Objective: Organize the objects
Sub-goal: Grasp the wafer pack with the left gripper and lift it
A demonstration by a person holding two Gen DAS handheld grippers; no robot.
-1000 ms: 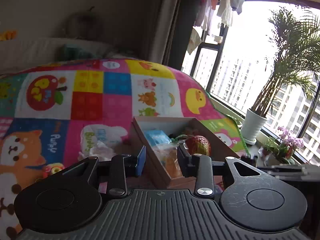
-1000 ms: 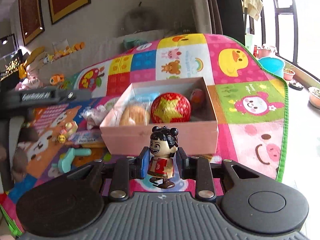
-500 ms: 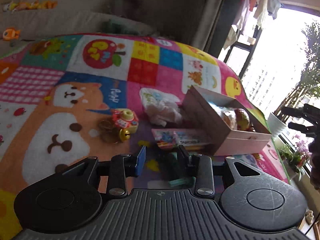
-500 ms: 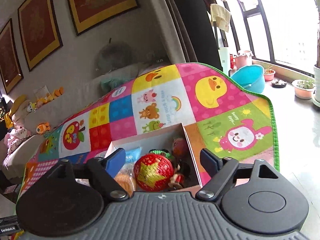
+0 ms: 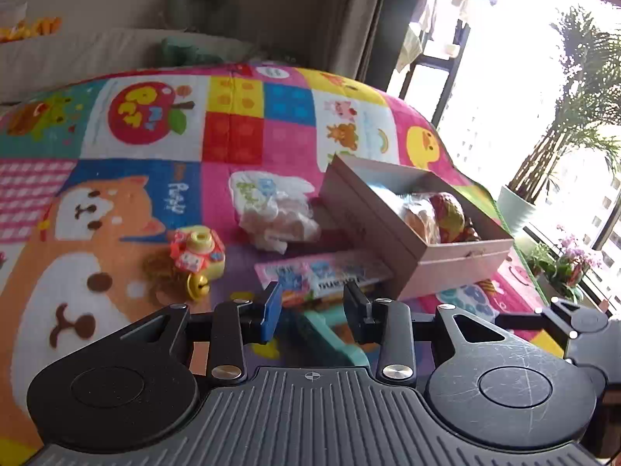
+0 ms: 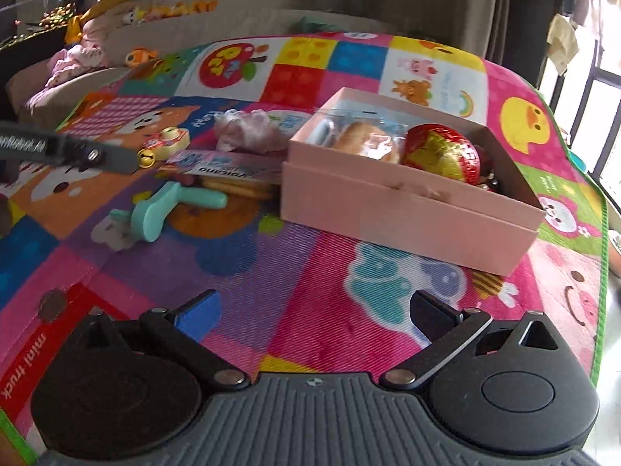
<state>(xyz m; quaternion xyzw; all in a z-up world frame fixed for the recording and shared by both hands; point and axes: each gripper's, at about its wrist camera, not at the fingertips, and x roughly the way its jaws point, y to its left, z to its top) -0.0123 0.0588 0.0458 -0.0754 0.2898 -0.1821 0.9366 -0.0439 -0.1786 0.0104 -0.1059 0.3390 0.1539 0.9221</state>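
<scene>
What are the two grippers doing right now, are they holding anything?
Left gripper: jaws partly open, nothing gripped; the teal toy lies just beyond.
Right gripper: jaws just opened wide, empty, over the play mat.

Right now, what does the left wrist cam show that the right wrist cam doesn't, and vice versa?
Left wrist only: a potted palm and pink flowers by the window, and the left gripper, jaws narrow, nothing between them.

Right wrist only: plush toys on the sofa, and the right gripper, jaws wide, empty.

Both: the pink box holding the red-gold ball, the teal toy, the yellow toy camera, and the play mat.
</scene>
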